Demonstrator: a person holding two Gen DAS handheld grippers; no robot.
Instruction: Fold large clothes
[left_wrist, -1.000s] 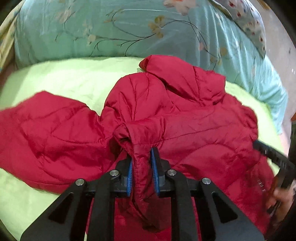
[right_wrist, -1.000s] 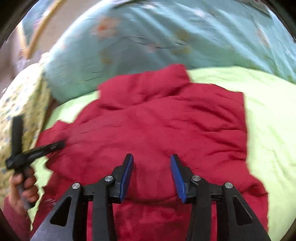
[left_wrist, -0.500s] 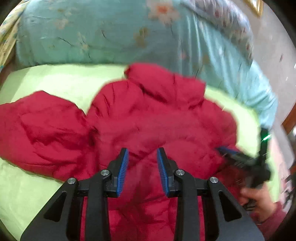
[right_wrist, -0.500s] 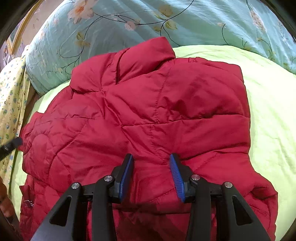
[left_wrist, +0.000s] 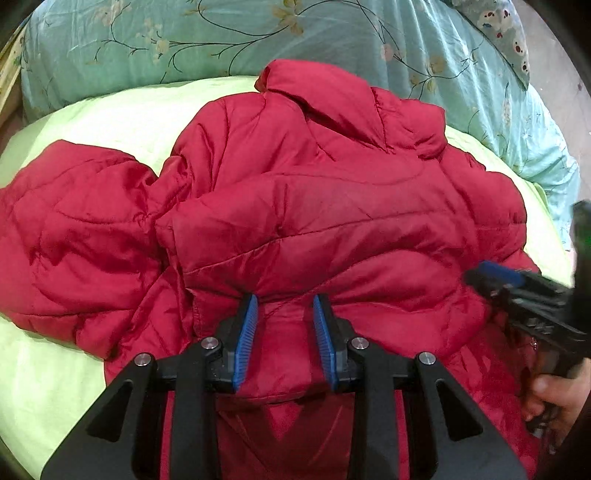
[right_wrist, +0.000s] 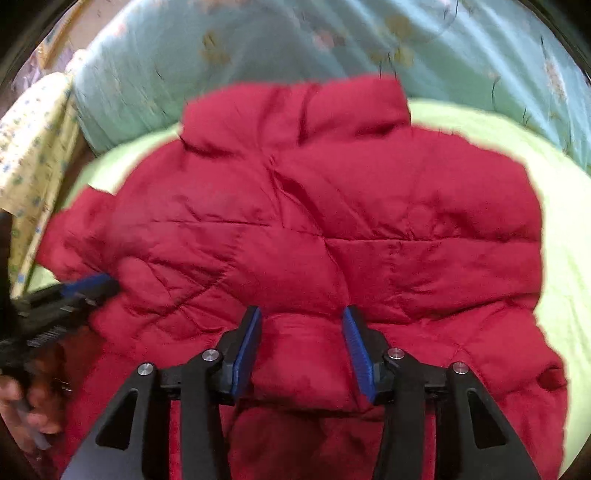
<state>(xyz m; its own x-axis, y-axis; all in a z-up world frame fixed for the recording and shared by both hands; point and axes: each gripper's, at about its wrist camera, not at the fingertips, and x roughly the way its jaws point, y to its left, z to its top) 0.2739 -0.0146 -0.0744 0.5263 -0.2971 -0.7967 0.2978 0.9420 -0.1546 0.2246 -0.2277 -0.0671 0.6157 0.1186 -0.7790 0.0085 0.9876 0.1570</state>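
Holding both tongs over the red jacket (left_wrist: 332, 206), you had the left gripper (left_wrist: 284, 299) released, its jaws just parted, with quilted cloth lying loose between the blue pads (left_wrist: 247, 332). Your right gripper (right_wrist: 303, 310) was also unclenched and had just been widening above the jacket, which lay spread on the green sheet (left_wrist: 122, 114) ahead of both tongs

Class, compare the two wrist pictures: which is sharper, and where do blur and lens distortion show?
Left wrist view: sharp, the red jacket shows crisp quilting seams; only the right tongs at the edge smear. Right wrist view: soft throughout, jacket edges and the floral quilt blurred. Both: fisheye bending, dark corners.
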